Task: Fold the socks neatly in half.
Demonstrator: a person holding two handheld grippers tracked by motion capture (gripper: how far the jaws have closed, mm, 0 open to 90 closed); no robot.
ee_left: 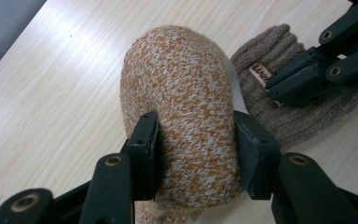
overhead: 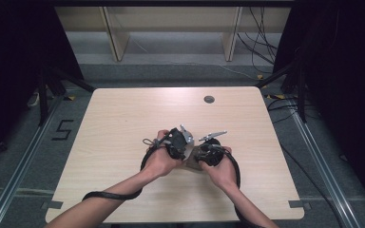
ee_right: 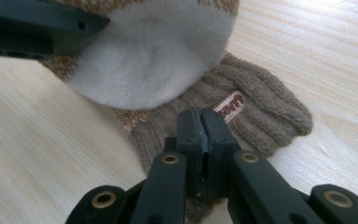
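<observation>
black jaws of our left gripper point(ee_left: 193, 154) sit closest to the lens, clamped on either flank of an orange-and-white knitted sock point(ee_left: 182, 107). we hold it by its rounded body so the knit bulges up between the pads, and it hangs lifted a little off the wood, with its white inner end point(ee_right: 149, 60) turned toward our other hand. that grip looks meant to keep the sock stretched and steady while the second piece is handled.

going from largest to smallest: the table point(overhead: 123, 123) carries everything, pale wood with a small round cable hole point(overhead: 209, 99) near its far edge. we work near the middle of it, a little toward the near edge, with both hands point(overhead: 164, 161) close together. next comes the orange sock, then the brown knitted glove point(ee_right: 256, 112), which lies flat on the wood just beside and partly under the sock. a small woven label point(ee_right: 230, 106) is stitched near its cuff.

our right gripper point(ee_right: 200, 140) has its jaws pressed together, tips resting on the brown glove's edge. we judge it pinches a fold of the knit, pinning it in place, though how much yarn is caught we cannot tell.

no box, tray or bin stands on the table, so nothing is held inside anything.
</observation>
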